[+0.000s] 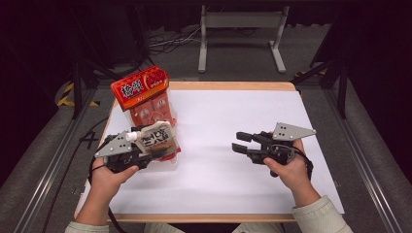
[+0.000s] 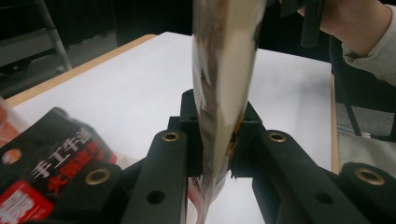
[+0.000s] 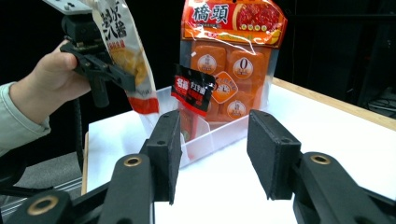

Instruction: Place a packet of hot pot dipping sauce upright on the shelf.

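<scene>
- High view: left gripper (image 1: 145, 154) clamped on a spouted pouch (image 1: 154, 138), held over the near end of the clear plastic bin (image 1: 171, 160). Tall orange snack bag (image 1: 145, 97) standing at the bin's far end. Right gripper (image 1: 243, 141) well right of the bin, jaws apart, nothing between them.
- Left gripper view: pouch (image 2: 224, 88) seen edge-on, pinched low at its flat seam, body rising thin and glossy above the jaws. Black sachet (image 2: 51, 163) lying in the bin just beside.
- Right gripper view: pouch (image 3: 122, 51) hanging above the bin (image 3: 219, 135); black sachet (image 3: 194, 89) leaning against the orange bag (image 3: 231, 56).
- Judgement: light, soft, slick film; likely to sag or slip. Best gripped on the flat sealed edge, not the bulging middle or the spout.
</scene>
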Action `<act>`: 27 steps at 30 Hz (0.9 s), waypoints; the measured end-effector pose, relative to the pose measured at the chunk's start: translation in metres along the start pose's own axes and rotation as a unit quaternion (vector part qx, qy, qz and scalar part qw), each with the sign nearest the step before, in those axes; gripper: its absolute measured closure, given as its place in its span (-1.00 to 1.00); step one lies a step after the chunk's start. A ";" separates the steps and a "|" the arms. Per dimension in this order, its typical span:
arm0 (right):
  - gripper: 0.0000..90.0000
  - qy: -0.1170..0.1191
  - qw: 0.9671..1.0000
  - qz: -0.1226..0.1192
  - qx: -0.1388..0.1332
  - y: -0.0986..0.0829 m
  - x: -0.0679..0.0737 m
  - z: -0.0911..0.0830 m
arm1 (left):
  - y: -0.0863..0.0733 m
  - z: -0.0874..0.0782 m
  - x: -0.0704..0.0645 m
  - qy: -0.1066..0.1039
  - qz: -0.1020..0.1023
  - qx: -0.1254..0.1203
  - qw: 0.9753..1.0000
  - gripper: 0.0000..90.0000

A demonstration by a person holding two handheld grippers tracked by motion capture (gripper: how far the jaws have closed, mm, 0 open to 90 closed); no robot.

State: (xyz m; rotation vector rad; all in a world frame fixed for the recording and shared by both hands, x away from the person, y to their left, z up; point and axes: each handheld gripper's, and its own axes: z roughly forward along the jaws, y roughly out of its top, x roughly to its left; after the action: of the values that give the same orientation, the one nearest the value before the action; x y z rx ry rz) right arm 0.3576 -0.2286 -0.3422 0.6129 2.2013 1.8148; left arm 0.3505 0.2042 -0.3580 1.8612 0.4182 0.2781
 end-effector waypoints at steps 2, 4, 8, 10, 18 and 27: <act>0.22 -0.001 1.000 0.002 0.001 -0.001 -0.001 -0.001 | -0.002 -0.004 0.004 0.011 0.003 0.002 1.000 0.76; 0.22 -0.001 1.000 0.004 0.001 -0.002 -0.002 -0.002 | -0.003 -0.008 0.006 0.019 -0.002 0.002 1.000 0.76; 0.22 -0.001 1.000 0.005 -0.002 -0.001 -0.003 -0.004 | -0.004 -0.013 0.011 0.032 0.002 0.005 0.999 0.76; 0.21 -0.001 1.000 0.006 -0.003 -0.002 -0.003 -0.004 | -0.004 -0.015 0.013 0.033 0.005 0.007 0.999 0.76; 0.18 0.001 1.000 0.007 -0.002 -0.003 -0.005 -0.003 | -0.013 -0.019 0.025 0.035 0.005 0.020 0.999 0.76; 0.16 0.006 1.000 0.003 0.000 -0.004 -0.003 -0.001 | -0.023 -0.019 0.033 0.037 0.013 0.045 0.998 0.75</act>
State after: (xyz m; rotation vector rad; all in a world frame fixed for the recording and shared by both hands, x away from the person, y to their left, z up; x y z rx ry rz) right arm 0.3592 -0.2318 -0.3465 0.6103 2.2102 1.8247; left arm 0.3695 0.2411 -0.3743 1.9493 0.4646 0.3511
